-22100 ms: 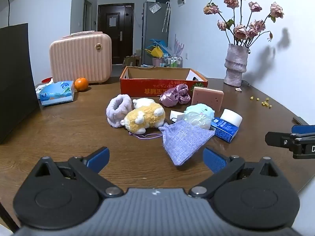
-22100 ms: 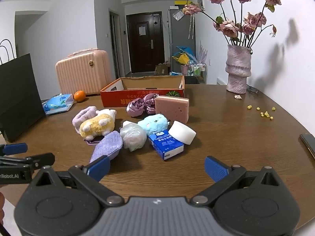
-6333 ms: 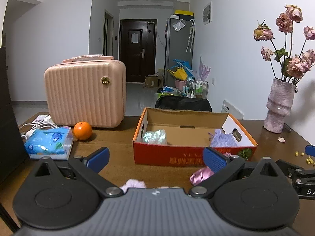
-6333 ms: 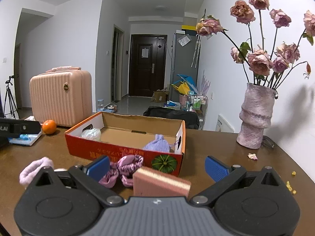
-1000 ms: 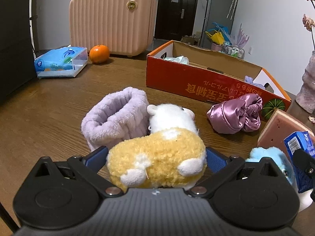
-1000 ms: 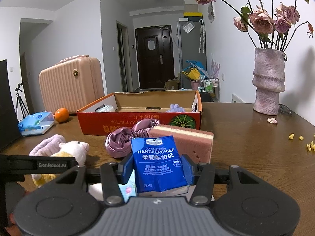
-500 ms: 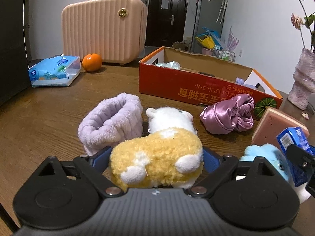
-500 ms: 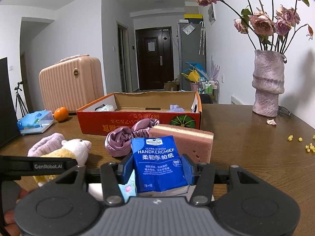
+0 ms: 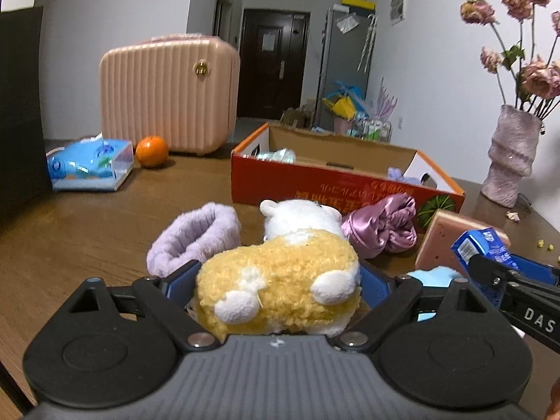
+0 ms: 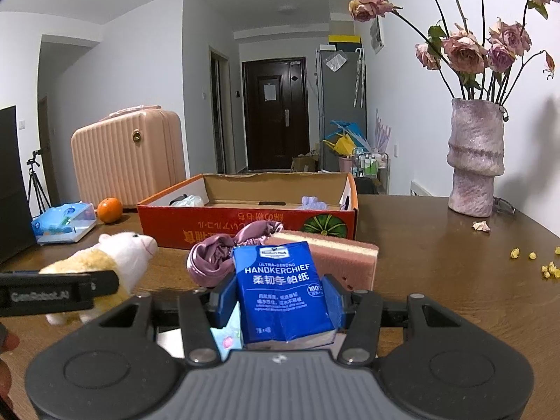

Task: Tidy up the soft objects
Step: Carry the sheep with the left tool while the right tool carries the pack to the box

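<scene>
My left gripper (image 9: 278, 276) is shut on a yellow-and-white plush toy (image 9: 273, 301), whose sides its blue pads squeeze. In the right wrist view the plush toy (image 10: 122, 248) hangs just above the table. My right gripper (image 10: 278, 295) is shut on a blue handkerchief pack (image 10: 280, 280). On the table lie a lilac fluffy band (image 9: 199, 238), a pink satin scrunchie (image 9: 381, 231), a pink sponge (image 10: 343, 255) and a light blue plush (image 9: 430, 276). Behind them stands the red cardboard box (image 9: 315, 178), holding a plastic-wrapped item (image 9: 276, 155) and a lilac pouch (image 9: 395, 174).
A pink suitcase (image 9: 168, 94), an orange (image 9: 151, 146) and a blue tissue pack (image 9: 87, 168) sit at the far left. A black bag (image 9: 17, 105) stands at the left edge. A vase of dried roses (image 10: 476, 161) and yellow crumbs (image 10: 546, 269) are on the right.
My left gripper's pads have closed in on the plush toy and carried it up a little, toward the box. The right gripper still holds the handkerchief pack in the same place.
</scene>
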